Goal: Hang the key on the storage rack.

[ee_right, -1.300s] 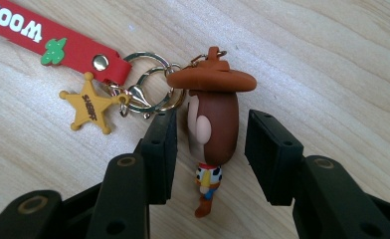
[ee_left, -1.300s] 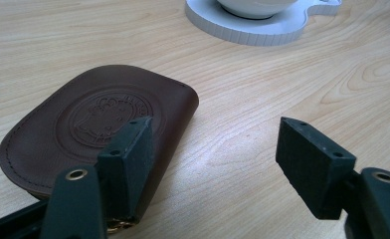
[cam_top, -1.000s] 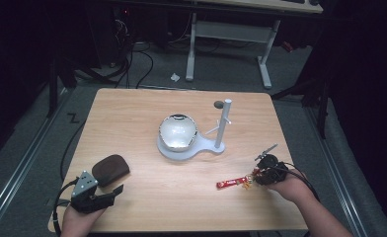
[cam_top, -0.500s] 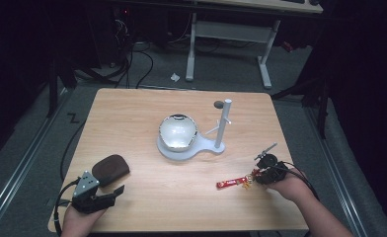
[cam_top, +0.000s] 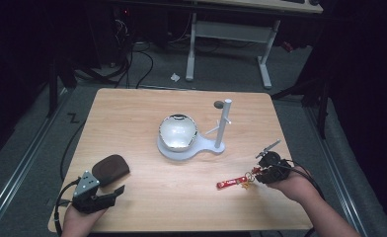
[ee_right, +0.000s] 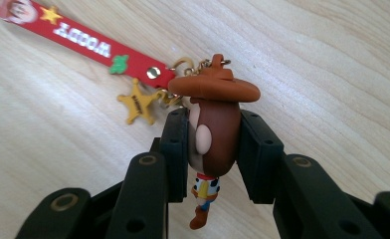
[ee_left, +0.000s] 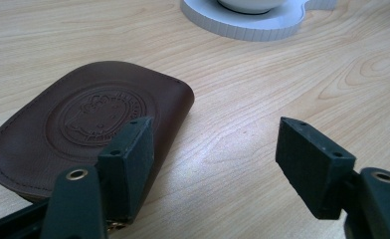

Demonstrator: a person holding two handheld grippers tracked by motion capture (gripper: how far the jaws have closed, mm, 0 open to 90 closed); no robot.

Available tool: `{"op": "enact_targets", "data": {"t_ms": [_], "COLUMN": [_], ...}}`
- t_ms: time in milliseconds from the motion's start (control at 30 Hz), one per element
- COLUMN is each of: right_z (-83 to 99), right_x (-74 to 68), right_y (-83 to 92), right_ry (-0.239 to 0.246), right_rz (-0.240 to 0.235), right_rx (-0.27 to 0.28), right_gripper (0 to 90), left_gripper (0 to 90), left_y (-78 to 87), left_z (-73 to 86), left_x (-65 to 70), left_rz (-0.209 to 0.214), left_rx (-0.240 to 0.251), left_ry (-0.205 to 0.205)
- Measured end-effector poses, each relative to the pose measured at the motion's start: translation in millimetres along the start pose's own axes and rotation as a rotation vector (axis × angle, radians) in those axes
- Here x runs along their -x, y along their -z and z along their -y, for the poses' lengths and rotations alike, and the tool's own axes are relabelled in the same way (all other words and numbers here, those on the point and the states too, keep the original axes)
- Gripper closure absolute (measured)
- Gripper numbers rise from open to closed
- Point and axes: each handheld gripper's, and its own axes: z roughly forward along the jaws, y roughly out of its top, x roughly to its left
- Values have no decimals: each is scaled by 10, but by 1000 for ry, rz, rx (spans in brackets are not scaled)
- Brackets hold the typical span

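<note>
Since closing, right tongs (ee_right: 213, 149) grip figure keychain (ee_right: 210, 134).

On the table (cam_top: 132, 106), the pouch (cam_top: 110, 167) lies left, stand (cam_top: 191, 147) centre, keychain (cam_top: 236, 181) right.

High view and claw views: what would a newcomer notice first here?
The cowboy figure of a keychain, pinched by its head in the right claw, its red strap trailing on the table. Mid-table stands a white stand holding a shiny bowl. The left claw gapes beside a brown pouch.
</note>
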Motion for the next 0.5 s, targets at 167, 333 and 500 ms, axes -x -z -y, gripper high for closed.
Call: {"op": "enact_targets", "data": {"t_ms": [167, 333, 500], "right_z": [-10, -27, -46], "right_x": [-60, -112, -151], "right_y": [137, 281, 418], "right_ry": [1, 11, 14], "right_rz": [-9, -17, -24], "right_rx": [10, 21, 34], "right_gripper": [678, 679, 679], "left_gripper": [316, 316, 316], "left_y": [3, 3, 0], "left_z": [-1, -1, 0], "left_x": [0, 2, 4], "left_rz": [0, 1, 2], "left_rx": [3, 4, 1], "left_ry": [0, 1, 2]}}
